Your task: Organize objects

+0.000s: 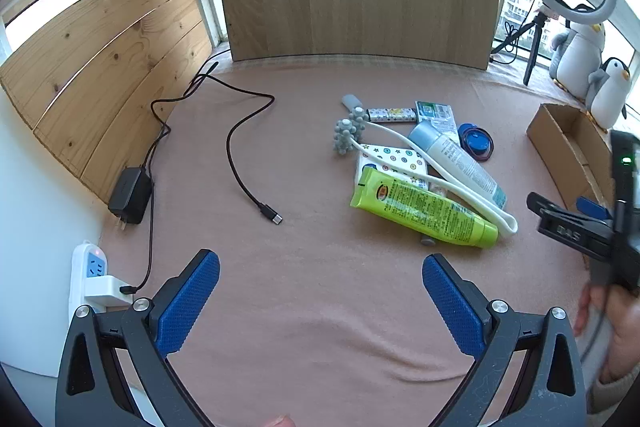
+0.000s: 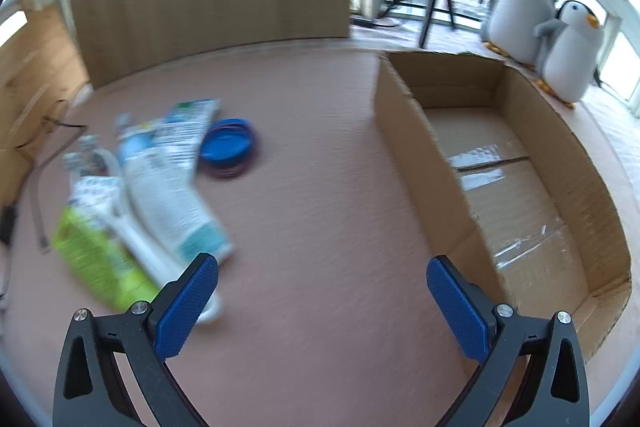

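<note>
My pads (image 1: 188, 301) are blue and dotted; the tube (image 1: 424, 211) is lime green, the cloth (image 1: 304, 163) plain pink.

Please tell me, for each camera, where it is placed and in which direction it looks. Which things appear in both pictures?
Left wrist: sits on the left gripper, looks forward over the pink cloth at a black cable and a pile of tubes; its open fingers and a hand show.
Right wrist: sits on the right gripper, looks at the cardboard box; only its open fingers show.
Shared: green tube, blue lid, box, penguins.
</note>
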{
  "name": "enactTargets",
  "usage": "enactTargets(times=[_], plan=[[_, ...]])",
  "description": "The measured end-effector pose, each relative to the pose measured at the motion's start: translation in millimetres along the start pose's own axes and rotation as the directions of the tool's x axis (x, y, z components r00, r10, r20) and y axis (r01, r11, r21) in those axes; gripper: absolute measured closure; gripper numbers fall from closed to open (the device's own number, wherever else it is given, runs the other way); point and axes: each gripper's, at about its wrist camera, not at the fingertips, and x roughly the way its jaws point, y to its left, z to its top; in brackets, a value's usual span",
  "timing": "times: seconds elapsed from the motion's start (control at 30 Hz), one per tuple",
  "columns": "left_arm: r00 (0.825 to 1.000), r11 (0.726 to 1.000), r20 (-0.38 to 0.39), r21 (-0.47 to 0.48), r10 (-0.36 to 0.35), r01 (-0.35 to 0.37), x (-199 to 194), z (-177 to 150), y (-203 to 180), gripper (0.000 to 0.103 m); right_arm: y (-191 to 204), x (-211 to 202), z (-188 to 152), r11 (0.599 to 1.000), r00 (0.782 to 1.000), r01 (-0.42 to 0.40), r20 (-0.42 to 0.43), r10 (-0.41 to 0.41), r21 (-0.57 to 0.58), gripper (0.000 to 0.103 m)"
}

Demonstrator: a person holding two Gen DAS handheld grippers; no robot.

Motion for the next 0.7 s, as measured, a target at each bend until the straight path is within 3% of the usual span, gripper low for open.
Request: enactTargets(times=[0.07,0.17,0.3,0.33,0.43,0.57,0.7], plan=[[1.000,1.000,0.004,-0.004,-0.006,0.006,-1.2,0.0,1.1,0.000,-1.2,-20.4,-5.2,1.000,0.999,-0.019,0.027,0.019,-0.015,0.000],[1.000,1.000,0.007,-0.015,-0.006,0.006,-0.9,0.8,3.7,0.000,-25.7,-58.6,-11.8,0.999,0.990,-0.038,0.132,0.041,-0.024,0.000],[1.000,1.000,0.003,-0.028,-0.010,0.010,1.3,4.5,5.6,0.000,-65.7,-90.8,-2.1,0.997,0.933,-0.065,0.352,0.077,-0.045,0.000],[1.000,0.999,0.004,-0.029,-0.013,0.013,1.2,5.6,5.1,0.000,-78.1,-87.1,4.1,0.996,0.928,-0.089,0.362,0.091,-0.023,0.000],[1.000,0.999,0.002,-0.023,-0.027,0.027,1.1,5.7,1.5,0.000,-100.8,-54.1,20.2,0.985,0.944,-0.170,0.294,0.152,0.037,0.000],[1.000,1.000,0.006,-0.010,-0.029,0.030,-2.3,1.1,-1.0,0.000,-94.2,-35.1,18.2,0.985,0.957,-0.169,0.244,0.156,0.032,0.000],[1.000,0.999,-0.004,-0.023,-0.022,0.022,-0.3,-2.3,4.9,0.000,-70.5,-38.4,11.8,0.987,0.952,-0.161,0.261,0.161,-0.018,0.000]])
